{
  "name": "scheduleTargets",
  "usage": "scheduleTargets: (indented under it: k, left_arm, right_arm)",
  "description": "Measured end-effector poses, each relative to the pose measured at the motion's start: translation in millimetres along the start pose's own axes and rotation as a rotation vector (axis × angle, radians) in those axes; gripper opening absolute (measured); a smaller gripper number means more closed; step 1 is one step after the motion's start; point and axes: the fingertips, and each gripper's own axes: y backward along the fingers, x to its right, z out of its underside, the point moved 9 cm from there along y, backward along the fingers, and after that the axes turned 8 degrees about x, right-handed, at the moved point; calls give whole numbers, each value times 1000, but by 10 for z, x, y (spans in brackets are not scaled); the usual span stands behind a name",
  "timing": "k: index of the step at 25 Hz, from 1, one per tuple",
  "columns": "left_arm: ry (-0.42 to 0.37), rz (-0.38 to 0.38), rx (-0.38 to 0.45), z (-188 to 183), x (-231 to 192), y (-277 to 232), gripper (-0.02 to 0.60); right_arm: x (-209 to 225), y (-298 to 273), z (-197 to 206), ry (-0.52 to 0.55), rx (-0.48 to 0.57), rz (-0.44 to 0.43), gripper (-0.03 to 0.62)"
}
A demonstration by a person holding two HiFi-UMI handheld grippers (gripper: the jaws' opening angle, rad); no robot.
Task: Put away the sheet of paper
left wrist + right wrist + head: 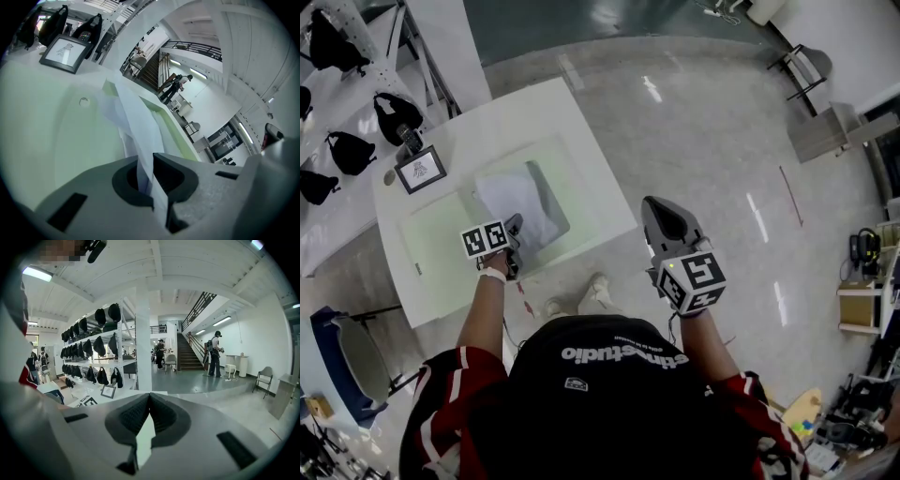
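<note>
The sheet of paper (511,202) is white and bent upward over a pale green mat (441,234) on the white table (572,122). My left gripper (516,226) is shut on its near edge. In the left gripper view the paper (136,117) runs up out of the closed jaws of that gripper (149,180), curling over the mat (47,122). My right gripper (659,208) hangs to the right of the table, over the floor, away from the paper. In the right gripper view its jaws (149,397) meet at the tips with nothing between them.
A small framed picture (420,170) stands at the table's far left corner. Shelves with black bags (347,150) run along the left. A blue chair (352,356) stands at the near left. The person's shoes (581,295) are at the table's near edge.
</note>
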Motion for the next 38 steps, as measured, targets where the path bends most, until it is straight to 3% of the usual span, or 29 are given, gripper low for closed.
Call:
scheduleTargets:
  k: [15,30,35,38]
  left_arm:
    - [26,-14,3,51,135,-228,6]
    - [16,-41,-56,68,145,-264,6]
    - [-95,-63,-53,15,204,-229,18]
    - [-164,-79,-23,-73,259,-196,127]
  right_arm:
    - [229,-376,103,-16,-22,-55,3]
    - [331,-425,143,-32,-27,-75,3]
    - [307,-415,124,-33,-25,-78,3]
    - [290,-406,115,-33,-22,-80,3]
